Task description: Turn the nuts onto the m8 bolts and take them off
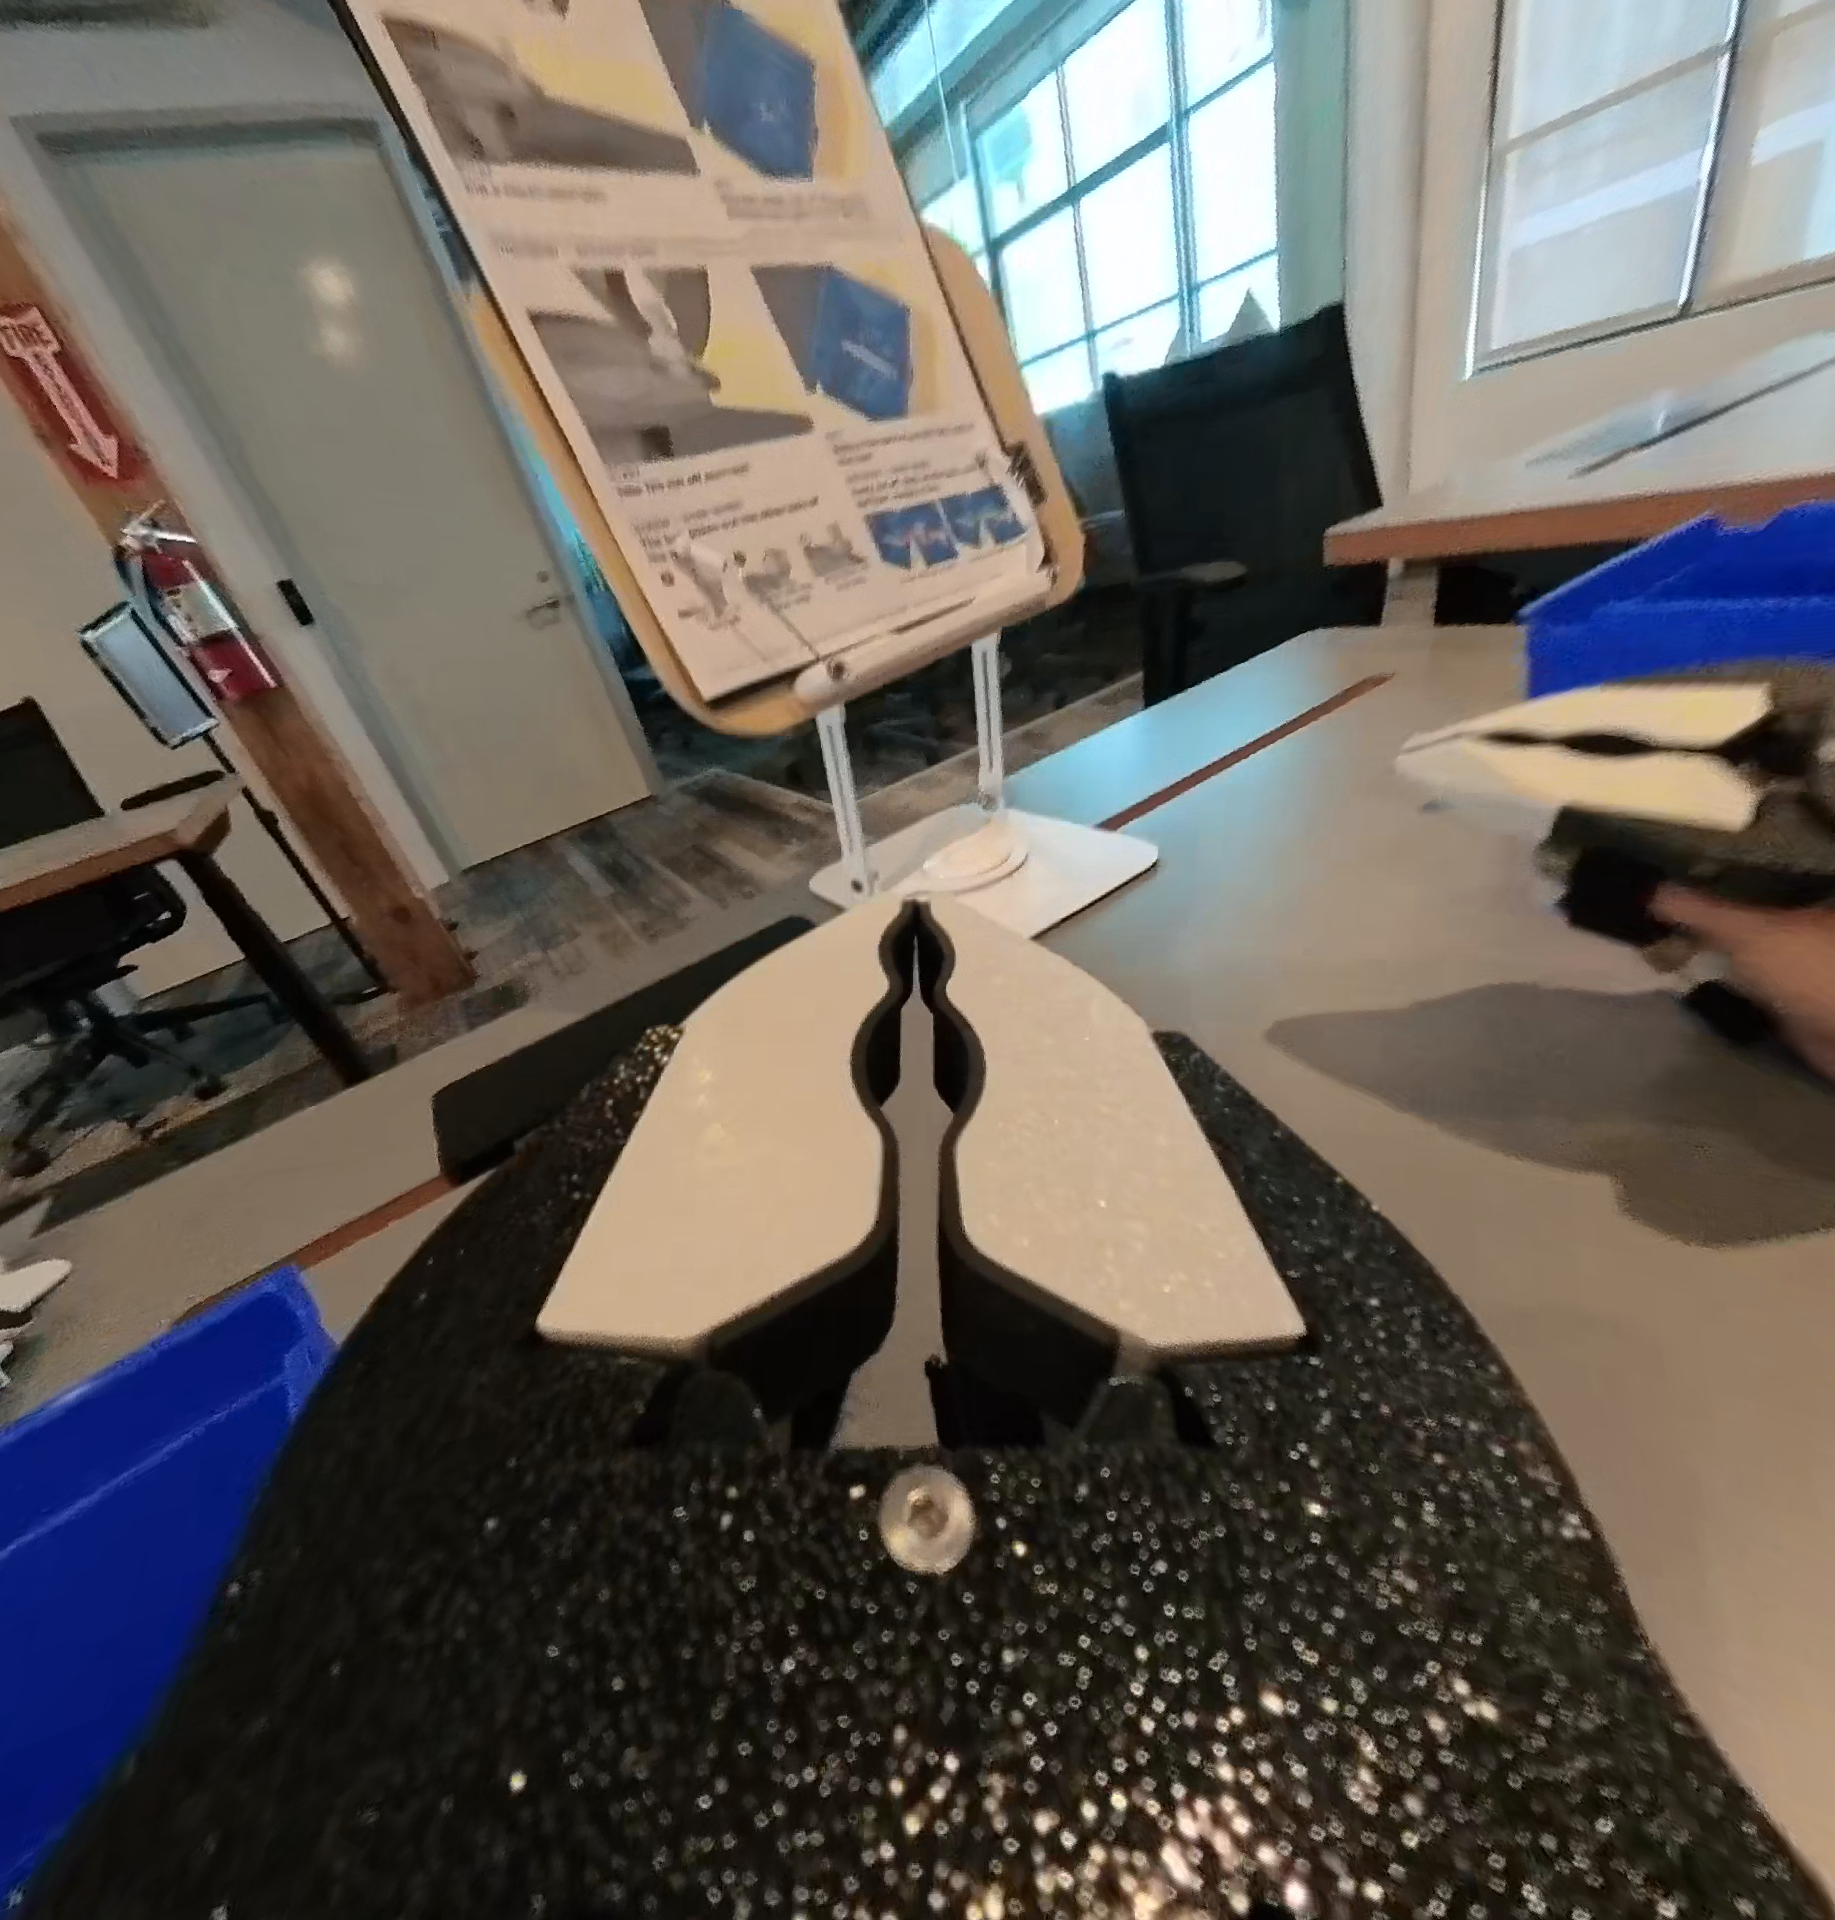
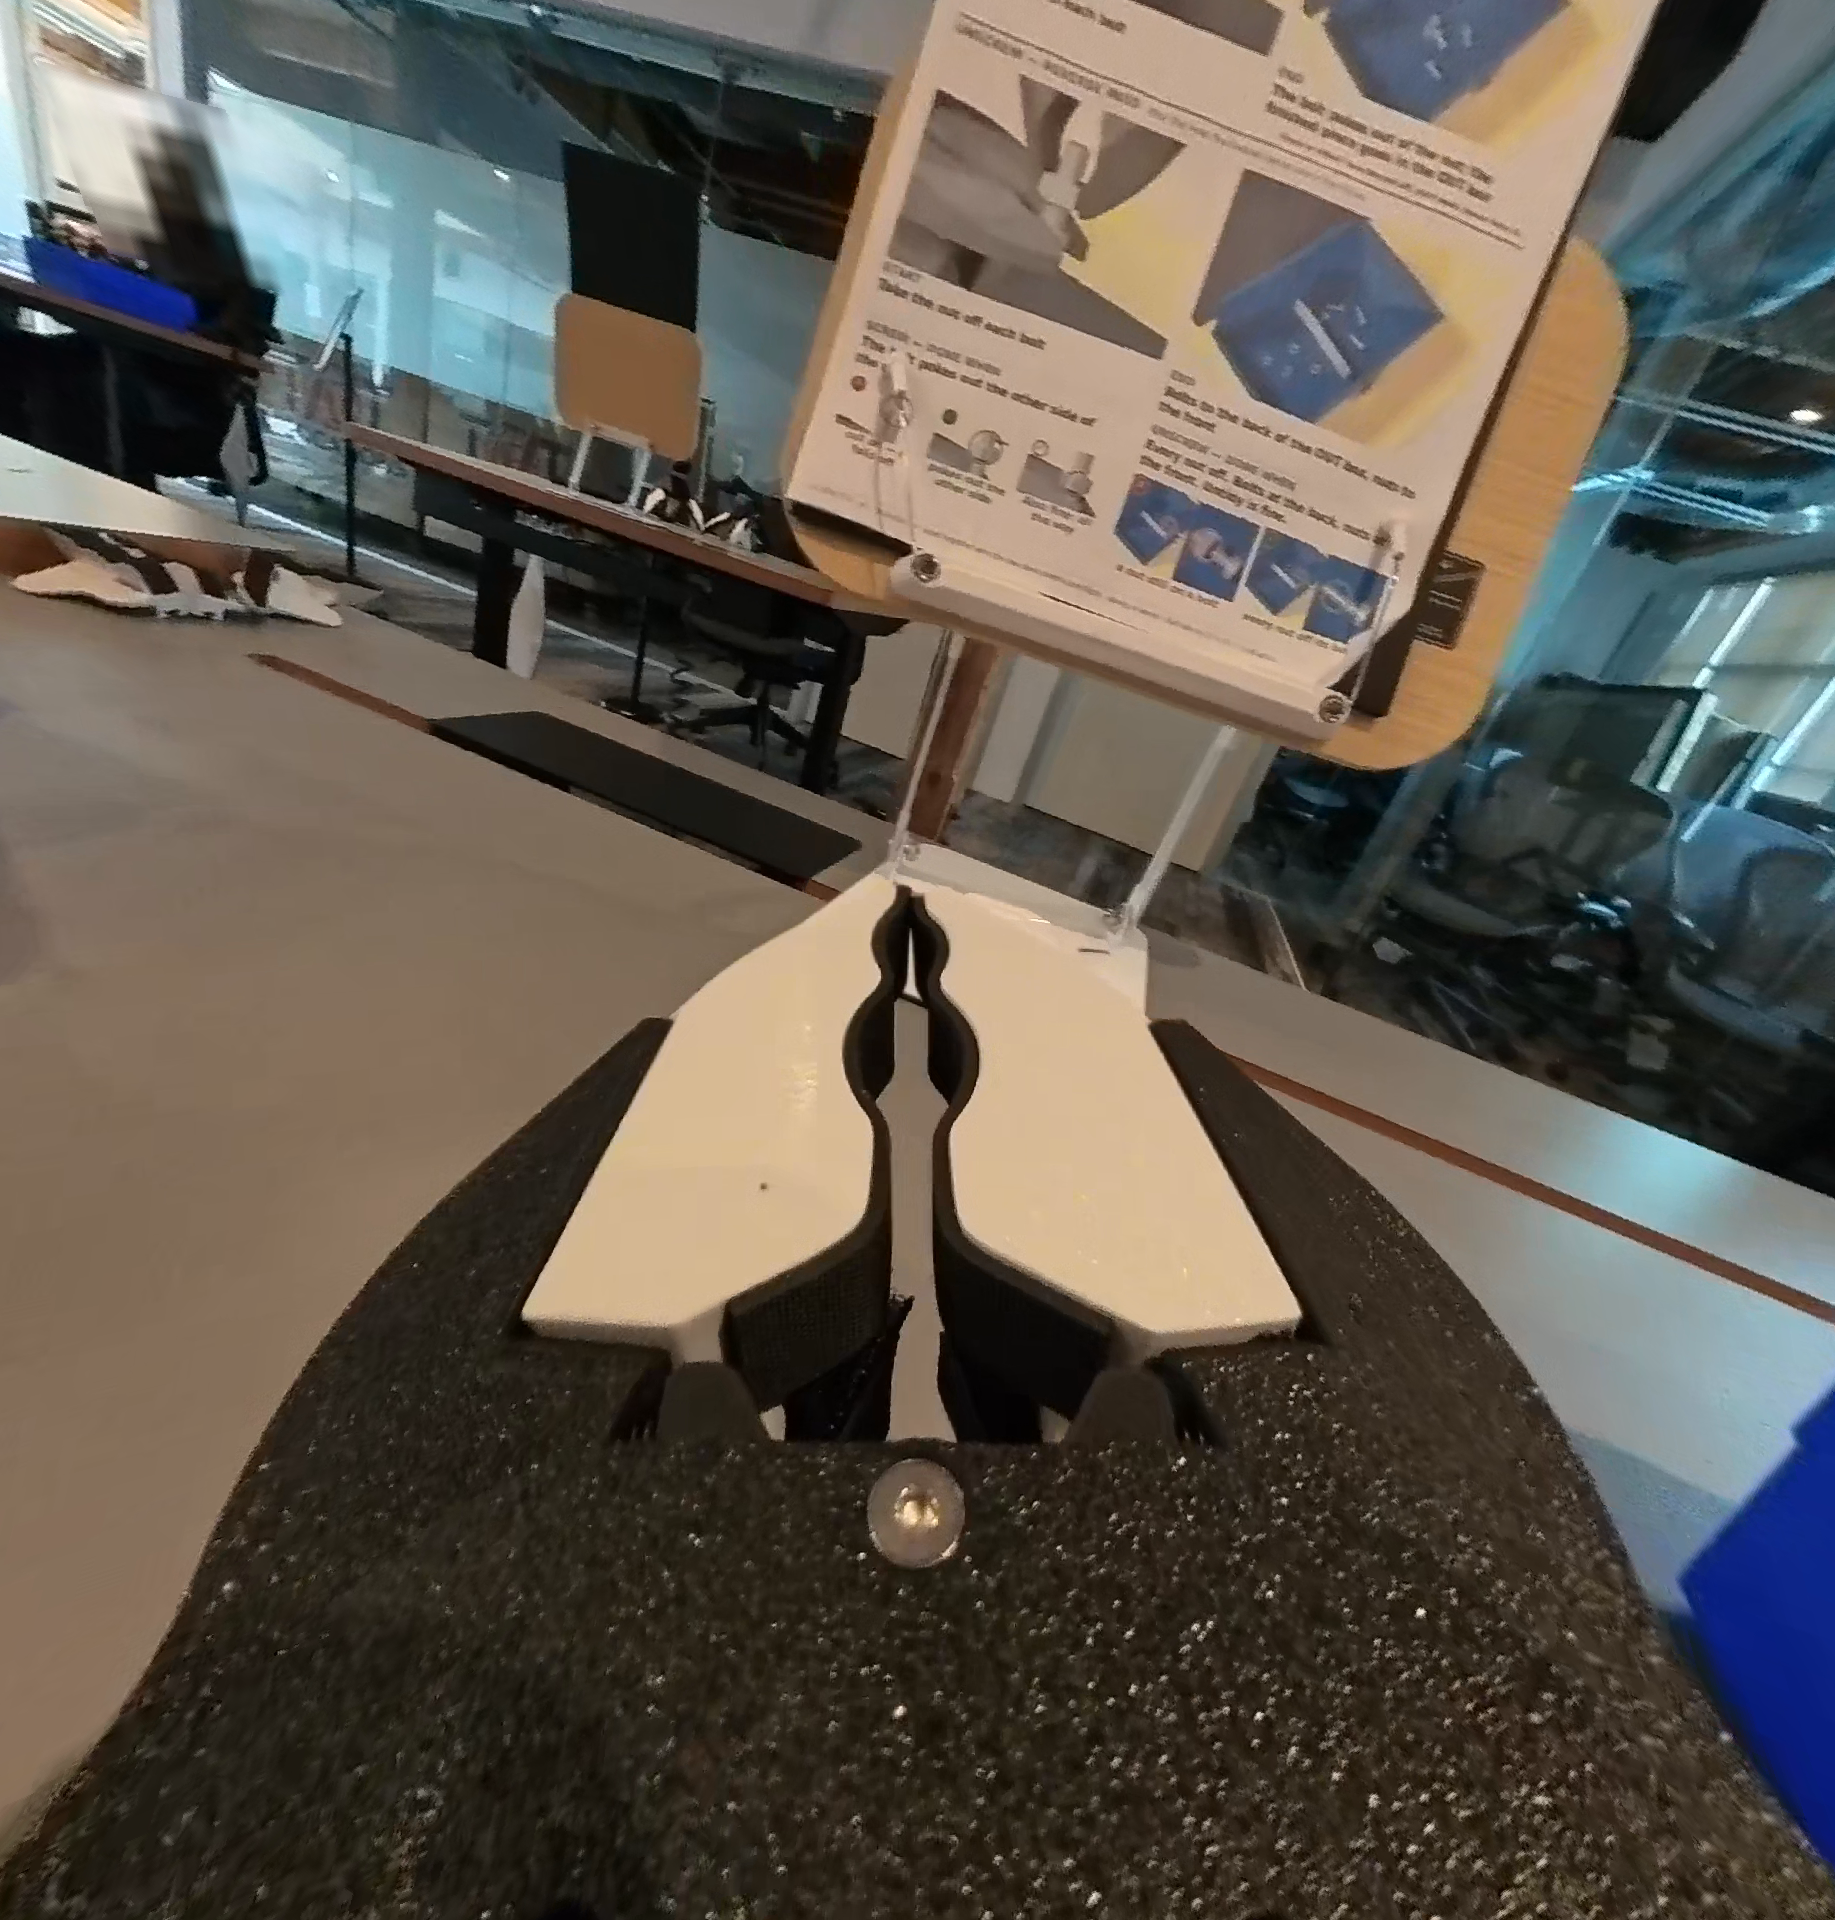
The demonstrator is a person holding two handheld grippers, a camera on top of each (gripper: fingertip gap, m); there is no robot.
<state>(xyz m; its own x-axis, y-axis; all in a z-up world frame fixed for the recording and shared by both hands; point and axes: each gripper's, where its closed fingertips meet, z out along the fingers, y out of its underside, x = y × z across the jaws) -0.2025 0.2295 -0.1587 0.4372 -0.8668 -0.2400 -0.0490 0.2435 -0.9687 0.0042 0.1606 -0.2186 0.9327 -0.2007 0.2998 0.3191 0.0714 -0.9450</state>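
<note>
No nut or bolt shows in either view. My left gripper (image 1: 916,914) is shut and empty, its white fingers (image 1: 778,1164) pressed together above the grey table (image 1: 1308,935). My right gripper (image 2: 908,899) is also shut and empty, held above the same table (image 2: 269,987). It also shows in the left wrist view (image 1: 1412,750) at the right, held by a hand (image 1: 1786,997), fingers together. A blue bin (image 1: 1702,603) stands behind it at the far right. Another blue bin (image 1: 113,1538) sits at the lower left.
An instruction sheet on a wooden board with a white stand (image 1: 778,416) stands at the table's far edge, also in the right wrist view (image 2: 1183,343). A black pad (image 2: 643,774) lies on the table. A blue bin corner (image 2: 1786,1558) shows at the right. Spacing between my two grippers at the tips: around 25 cm.
</note>
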